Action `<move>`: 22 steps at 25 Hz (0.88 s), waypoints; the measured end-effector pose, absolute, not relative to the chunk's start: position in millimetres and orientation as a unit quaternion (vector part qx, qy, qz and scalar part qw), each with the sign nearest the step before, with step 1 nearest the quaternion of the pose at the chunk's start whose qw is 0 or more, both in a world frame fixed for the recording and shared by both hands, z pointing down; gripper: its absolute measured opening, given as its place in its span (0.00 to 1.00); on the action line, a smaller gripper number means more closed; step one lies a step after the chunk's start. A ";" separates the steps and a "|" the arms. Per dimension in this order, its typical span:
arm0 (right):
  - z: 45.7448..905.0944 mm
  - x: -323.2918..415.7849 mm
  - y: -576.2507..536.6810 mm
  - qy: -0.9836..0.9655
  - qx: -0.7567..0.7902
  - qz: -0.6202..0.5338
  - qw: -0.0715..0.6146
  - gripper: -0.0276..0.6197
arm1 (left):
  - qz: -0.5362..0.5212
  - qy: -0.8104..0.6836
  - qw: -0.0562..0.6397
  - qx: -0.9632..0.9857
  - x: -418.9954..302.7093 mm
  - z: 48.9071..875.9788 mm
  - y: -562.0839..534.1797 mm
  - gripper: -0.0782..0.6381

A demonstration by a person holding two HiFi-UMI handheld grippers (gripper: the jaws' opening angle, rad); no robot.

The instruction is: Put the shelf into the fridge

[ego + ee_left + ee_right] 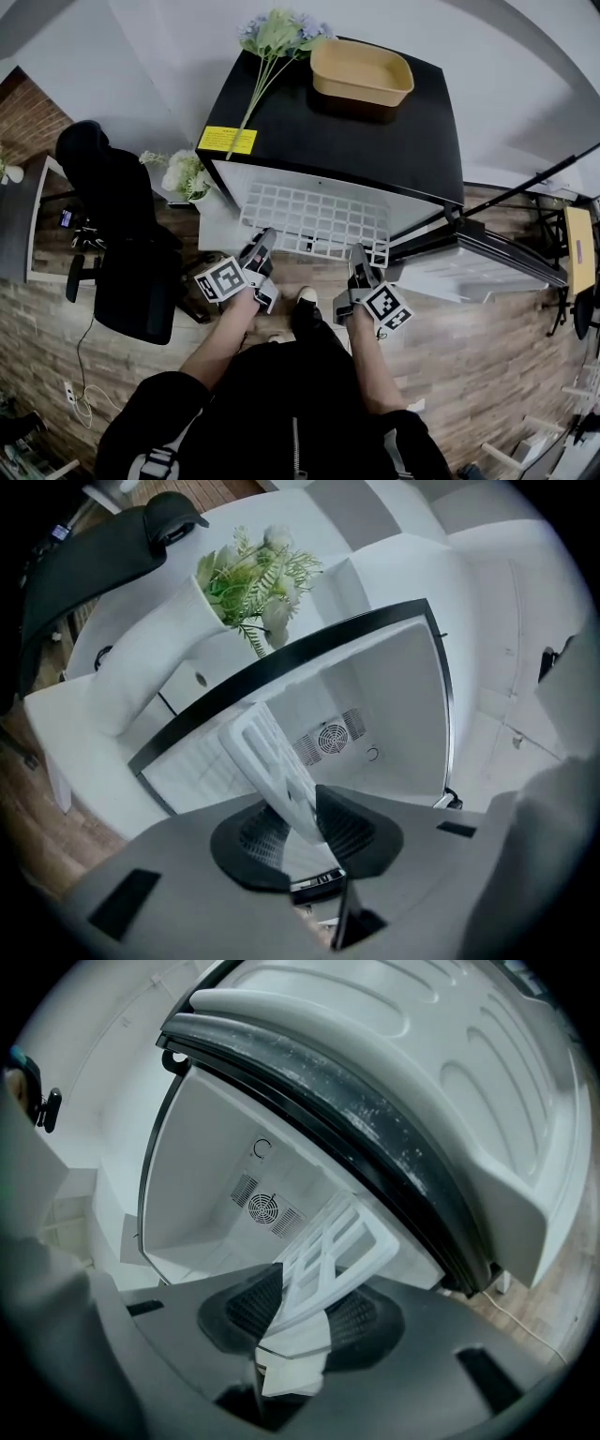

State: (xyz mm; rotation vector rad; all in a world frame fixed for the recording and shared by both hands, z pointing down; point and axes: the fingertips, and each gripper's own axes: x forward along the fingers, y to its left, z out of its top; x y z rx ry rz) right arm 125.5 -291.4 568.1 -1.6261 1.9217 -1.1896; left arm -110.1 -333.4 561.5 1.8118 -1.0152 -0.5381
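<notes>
White grid shelf sits level at mouth of open fridge, far edge under fridge top, near edge sticking out. We grip near edge with both tongs: left tongs clamped on left part, right tongs clamped on right part. Fridge door open at right. Yellow tray and flowers on fridge top.

Office corner, swivel chair, mini fridge

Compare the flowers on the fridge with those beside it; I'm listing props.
The top bunch lies flat on the fridge, long stems showing, blooms bluish. The side bunch stands upright, blooms white. Both have green leaves.
</notes>
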 end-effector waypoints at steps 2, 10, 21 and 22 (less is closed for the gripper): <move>568.5 125.9 -294.6 0.679 -0.575 -0.421 0.180 0.26 | -0.221 -0.417 0.476 0.742 -109.9 561.3 -336.6 0.24; 566.7 123.7 -299.8 0.685 -0.564 -0.420 0.191 0.25 | -0.205 -0.426 0.462 0.751 -110.7 561.2 -338.4 0.24; 566.4 107.1 -274.7 0.709 -0.538 -0.411 0.196 0.24 | -0.210 -0.412 0.448 0.766 -107.0 556.5 -323.6 0.26; 566.4 106.5 -274.5 0.708 -0.539 -0.412 0.197 0.23 | -0.210 -0.413 0.446 0.766 -107.4 556.8 -323.2 0.26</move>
